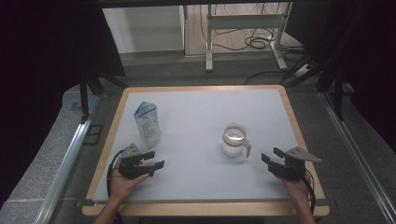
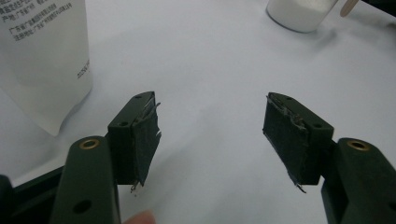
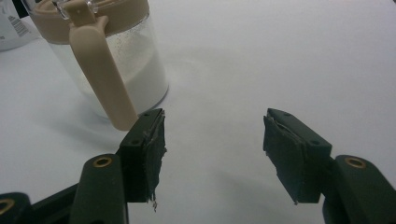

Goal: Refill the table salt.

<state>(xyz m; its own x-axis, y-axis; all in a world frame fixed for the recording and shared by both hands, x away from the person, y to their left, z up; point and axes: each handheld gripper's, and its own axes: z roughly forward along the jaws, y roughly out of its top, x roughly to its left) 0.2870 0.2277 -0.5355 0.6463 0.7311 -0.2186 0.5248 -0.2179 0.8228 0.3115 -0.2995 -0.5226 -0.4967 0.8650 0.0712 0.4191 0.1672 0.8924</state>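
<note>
Looks like barely anything's done yet: milk carton [image 1: 147,124] stands upright far-left, jug [image 1: 235,140] mid-surface, both untouched. Left tool [image 1: 155,160] and right tool [image 1: 271,156] gape wide, empty, each near its item.

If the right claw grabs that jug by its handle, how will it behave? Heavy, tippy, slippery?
The jug is probably bottom-heavy: white fill sits in the lower part, so a low push likely slides it rather than tips it. Clear walls look rigid, possibly breakable. The tan handle is thin and smooth, so the jug may swing or slip in the open right claw.
</note>
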